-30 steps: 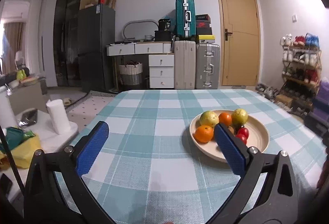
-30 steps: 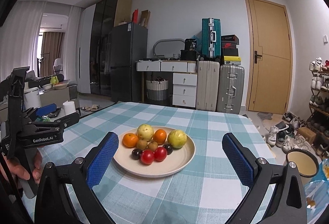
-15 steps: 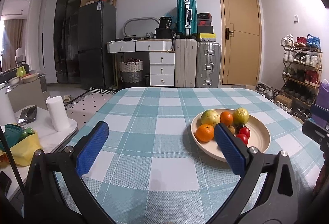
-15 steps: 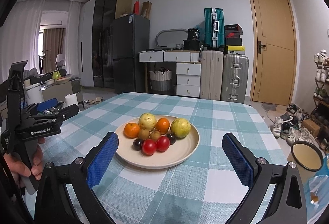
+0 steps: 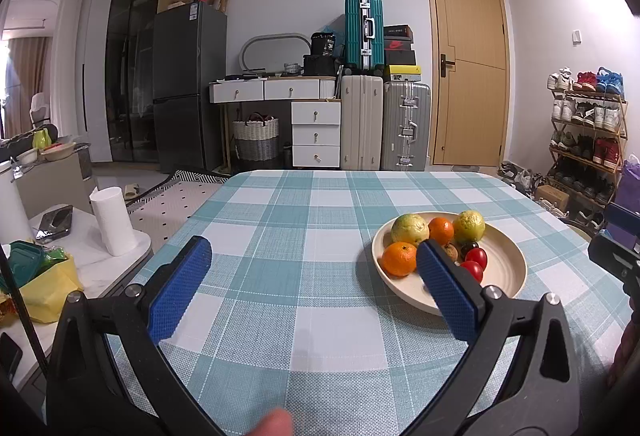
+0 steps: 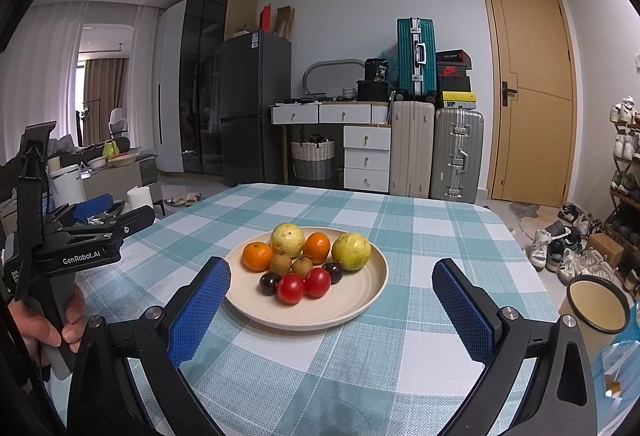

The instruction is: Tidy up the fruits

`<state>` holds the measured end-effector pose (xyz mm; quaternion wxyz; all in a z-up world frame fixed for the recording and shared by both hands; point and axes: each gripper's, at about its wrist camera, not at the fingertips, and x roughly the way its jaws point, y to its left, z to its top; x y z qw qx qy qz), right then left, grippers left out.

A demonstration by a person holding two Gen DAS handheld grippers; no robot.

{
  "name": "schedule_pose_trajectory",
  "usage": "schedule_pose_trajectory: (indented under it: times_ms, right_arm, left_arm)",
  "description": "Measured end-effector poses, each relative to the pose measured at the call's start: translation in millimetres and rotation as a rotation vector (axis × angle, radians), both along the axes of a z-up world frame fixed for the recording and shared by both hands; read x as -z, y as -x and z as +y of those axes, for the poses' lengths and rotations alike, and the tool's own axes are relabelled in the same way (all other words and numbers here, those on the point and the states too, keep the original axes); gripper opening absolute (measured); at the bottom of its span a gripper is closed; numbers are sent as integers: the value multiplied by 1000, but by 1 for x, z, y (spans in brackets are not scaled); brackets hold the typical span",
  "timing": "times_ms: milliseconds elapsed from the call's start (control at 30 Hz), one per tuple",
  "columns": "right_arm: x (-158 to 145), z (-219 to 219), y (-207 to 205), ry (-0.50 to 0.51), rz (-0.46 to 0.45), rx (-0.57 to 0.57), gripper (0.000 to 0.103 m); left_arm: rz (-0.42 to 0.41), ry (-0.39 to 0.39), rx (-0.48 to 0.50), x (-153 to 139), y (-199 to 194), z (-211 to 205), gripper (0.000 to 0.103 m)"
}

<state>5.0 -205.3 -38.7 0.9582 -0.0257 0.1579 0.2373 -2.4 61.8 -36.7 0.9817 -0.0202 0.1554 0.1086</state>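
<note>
A beige plate (image 6: 352, 306) (image 5: 506, 260) on the checked tablecloth holds two yellow-green guavas (image 6: 351, 251), two oranges (image 6: 257, 256), two red tomatoes (image 6: 291, 288), two brown longans (image 6: 280, 263) and dark plums (image 6: 269, 283). My right gripper (image 6: 332, 304) is open, just short of the plate, with nothing between its blue pads. My left gripper (image 5: 310, 276) is open over bare cloth to the left of the plate; its right pad (image 5: 446, 288) overlaps the plate's near rim in the left wrist view. The left gripper's body (image 6: 80, 240), held by a hand, shows at the left of the right wrist view.
The table (image 5: 304, 204) has a teal and white checked cloth. A low side table with a paper roll (image 5: 112, 222) and a yellow bag stands left. A shoe rack (image 5: 584, 140) and loose shoes are right. Suitcases, drawers and a door stand behind.
Both grippers have crept forward, so the plate looks larger and nearer in the right wrist view. Both stay open; no fruit has moved.
</note>
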Motion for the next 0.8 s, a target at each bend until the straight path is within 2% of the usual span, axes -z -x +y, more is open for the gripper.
schedule_pose_trajectory:
  times_ms: [800]
  right_arm:
    - [0, -1, -1, 0, 2, 0, 103]
  left_arm:
    - [-1, 1, 3, -1, 2, -1, 102]
